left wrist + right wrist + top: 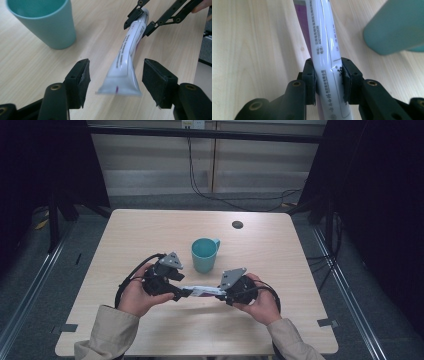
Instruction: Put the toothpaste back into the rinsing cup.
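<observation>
Now the white tube [202, 291] lies level just above the near middle of the desk [150, 227], stretched between the two hands. The right hand-held gripper [223, 294] is clamped on one end of it: in the right gripper view the two black pads press against both sides of the tube [328, 72], whose printed white face and purple stripe run away from the camera toward the far edge of that view. The left hand-held gripper [179, 293] stands half spread with the tube's flat crimped end [120, 86] between its jaws but clear of both pads [83, 76], a gap showing on each side; the tube is touched by neither pad there. In the left gripper view the right hand-held gripper [138, 21] shows farther off, pinching the tube near its other end. A teal cup [204, 254] with a handle on its right side stands upright on the desk just beyond the tube, toward the far side and close to the middle; it is apart from both grippers and from the tube. In the left gripper view the cup [47, 23] sits at the upper left, open mouth up. A small dark round spot [237, 224] lies on the desk farther off, to the right of the cup. The person's left hand [135, 295] and right hand [262, 302] come out of beige sleeves at the near edge.
</observation>
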A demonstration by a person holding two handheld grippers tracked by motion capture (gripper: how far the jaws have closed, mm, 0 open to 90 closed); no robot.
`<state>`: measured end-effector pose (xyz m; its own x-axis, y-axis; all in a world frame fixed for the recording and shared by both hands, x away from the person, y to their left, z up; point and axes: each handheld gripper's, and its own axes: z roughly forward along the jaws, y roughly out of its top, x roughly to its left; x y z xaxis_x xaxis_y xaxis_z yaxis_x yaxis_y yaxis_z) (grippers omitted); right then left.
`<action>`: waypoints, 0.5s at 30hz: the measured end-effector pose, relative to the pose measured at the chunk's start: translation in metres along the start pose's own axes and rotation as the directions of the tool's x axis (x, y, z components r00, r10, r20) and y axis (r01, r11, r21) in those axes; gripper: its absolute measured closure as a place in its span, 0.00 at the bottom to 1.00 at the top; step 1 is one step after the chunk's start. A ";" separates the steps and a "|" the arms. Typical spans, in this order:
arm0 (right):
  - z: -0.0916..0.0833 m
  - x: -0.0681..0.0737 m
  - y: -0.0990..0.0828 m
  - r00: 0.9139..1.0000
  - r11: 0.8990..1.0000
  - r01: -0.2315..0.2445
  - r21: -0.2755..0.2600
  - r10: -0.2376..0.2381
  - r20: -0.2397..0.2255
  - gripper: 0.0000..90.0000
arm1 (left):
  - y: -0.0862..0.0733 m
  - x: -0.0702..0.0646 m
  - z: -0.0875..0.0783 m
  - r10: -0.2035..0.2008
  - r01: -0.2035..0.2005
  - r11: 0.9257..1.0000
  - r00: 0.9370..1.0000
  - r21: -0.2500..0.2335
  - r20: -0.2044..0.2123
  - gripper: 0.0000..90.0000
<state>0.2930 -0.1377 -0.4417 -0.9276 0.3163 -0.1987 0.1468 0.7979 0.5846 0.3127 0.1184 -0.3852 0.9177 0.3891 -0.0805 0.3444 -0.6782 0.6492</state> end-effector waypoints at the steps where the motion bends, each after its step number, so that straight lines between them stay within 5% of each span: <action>1: 0.000 -0.001 -0.002 1.000 1.000 -0.003 0.003 0.003 0.003 0.75 | -0.002 0.001 -0.002 -0.008 0.008 1.000 1.000 -0.013 0.005 0.43; 15: -0.006 -0.010 -0.017 0.994 0.993 -0.109 -0.044 0.109 -0.012 0.75 | -0.027 0.011 -0.001 -0.065 0.065 0.998 0.998 -0.016 0.014 0.40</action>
<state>0.2976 -0.1579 -0.4449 -0.9104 0.3947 -0.1244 0.2317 0.7352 0.6370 0.3137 0.1416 -0.4029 0.8960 0.4238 -0.1328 0.4004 -0.6414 0.6544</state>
